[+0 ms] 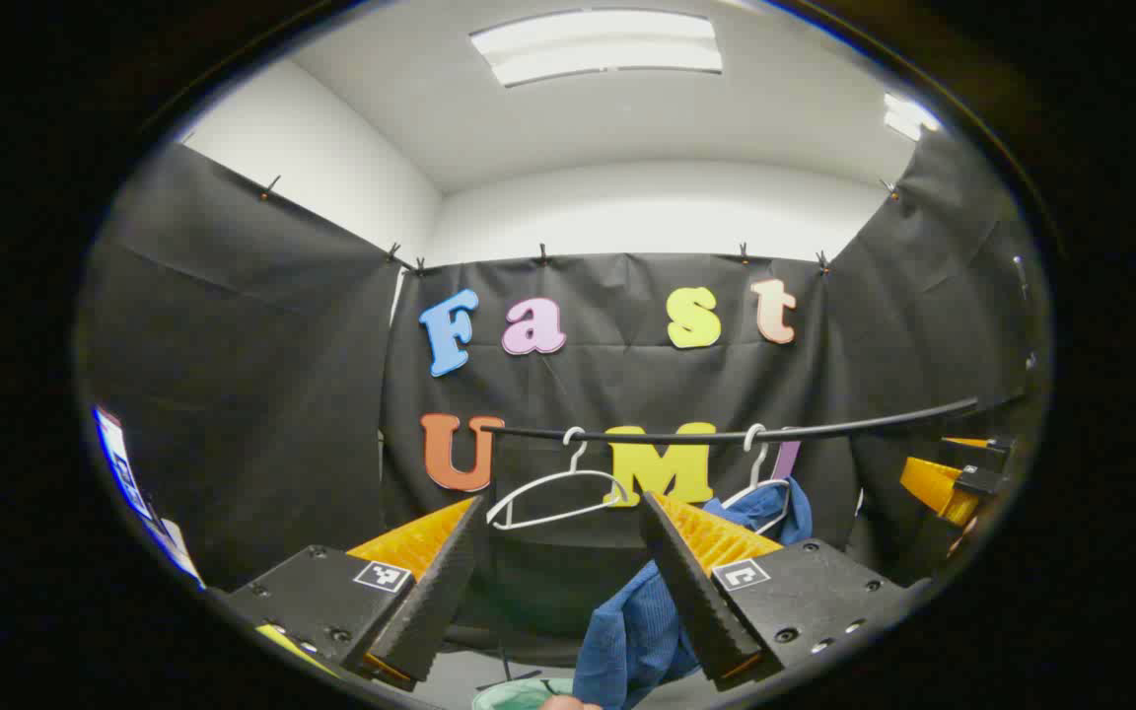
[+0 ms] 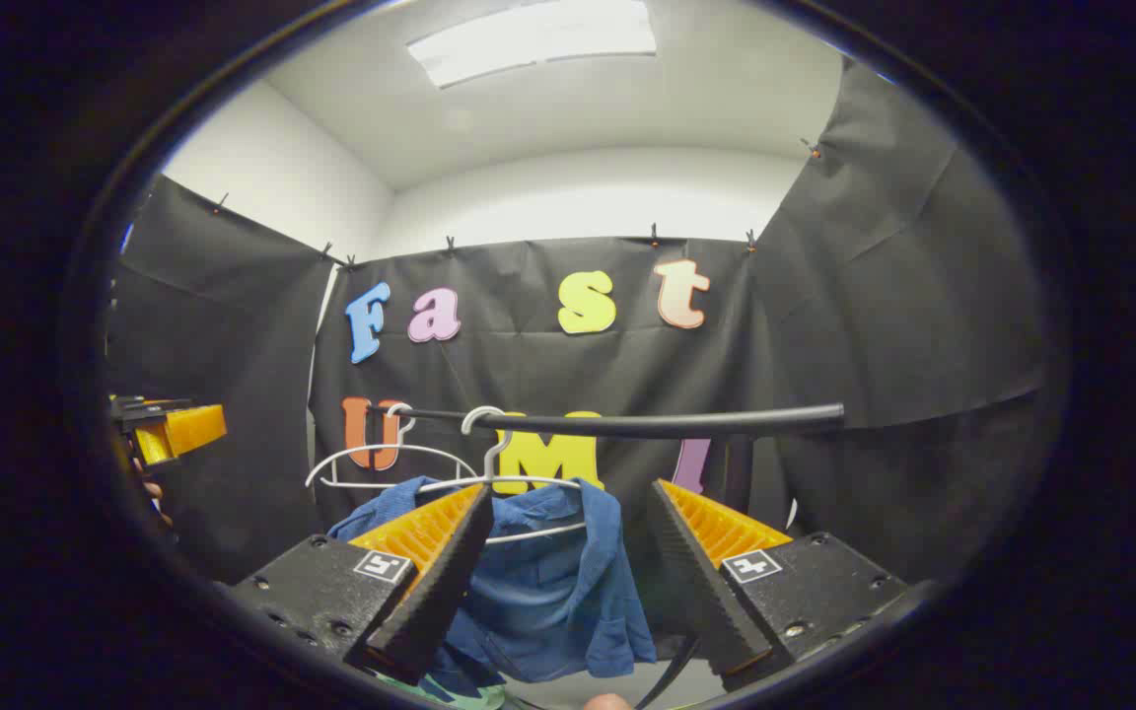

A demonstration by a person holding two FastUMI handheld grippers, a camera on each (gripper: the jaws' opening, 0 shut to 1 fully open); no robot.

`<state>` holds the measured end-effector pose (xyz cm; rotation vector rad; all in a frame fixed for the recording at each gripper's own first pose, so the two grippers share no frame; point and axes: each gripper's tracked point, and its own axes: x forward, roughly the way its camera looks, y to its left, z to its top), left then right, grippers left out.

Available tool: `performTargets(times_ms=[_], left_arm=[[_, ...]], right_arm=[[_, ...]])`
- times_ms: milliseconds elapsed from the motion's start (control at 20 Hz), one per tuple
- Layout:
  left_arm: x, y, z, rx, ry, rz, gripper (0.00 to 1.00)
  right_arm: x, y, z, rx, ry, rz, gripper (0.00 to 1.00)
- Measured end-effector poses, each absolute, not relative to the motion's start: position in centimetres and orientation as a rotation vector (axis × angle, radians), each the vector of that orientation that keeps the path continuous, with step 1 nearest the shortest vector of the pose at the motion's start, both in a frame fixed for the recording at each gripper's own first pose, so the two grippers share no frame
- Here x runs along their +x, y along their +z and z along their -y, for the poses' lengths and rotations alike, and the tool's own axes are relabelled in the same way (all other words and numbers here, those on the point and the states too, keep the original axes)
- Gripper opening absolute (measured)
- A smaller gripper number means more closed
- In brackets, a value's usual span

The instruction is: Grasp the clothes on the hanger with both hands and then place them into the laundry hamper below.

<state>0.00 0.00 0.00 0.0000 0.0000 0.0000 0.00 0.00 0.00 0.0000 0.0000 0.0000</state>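
A blue shirt (image 2: 553, 592) hangs on a white hanger (image 2: 489, 449) from the black rail (image 2: 647, 425), just beyond my right gripper (image 2: 573, 488), which is open with the shirt showing between its fingers. In the left gripper view the same blue shirt (image 1: 632, 631) hangs to the right, partly behind the right finger of my open left gripper (image 1: 561, 503). Low down, the pale green rim of the laundry hamper (image 1: 519, 695) peeks in; the hamper (image 2: 455, 696) is also below the shirt in the right gripper view.
An empty white hanger (image 1: 553, 493) hangs on the rail (image 1: 726, 435) left of the shirt. The other gripper (image 1: 953, 483) shows at the far right of the left gripper view. Black cloth walls close the booth on three sides.
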Motion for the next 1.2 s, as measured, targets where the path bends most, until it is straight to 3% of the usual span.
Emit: performTargets(times_ms=[600,750,1200], left_arm=[[2.1,-2.0,1.3,-0.047,-0.11,-0.071,1.0],[2.5,-2.6,2.1,-0.056,-0.128,-0.087,0.96],[2.8,-5.6,9.0,-0.101,-0.273,-0.188,1.0]], right_arm=[[2.4,-1.4,-0.7,-0.011,-0.086,-0.024,1.0],[3.1,-1.8,-0.7,-0.017,-0.093,-0.038,0.99],[4.2,-3.0,-0.1,-0.03,-0.098,-0.077,0.99]])
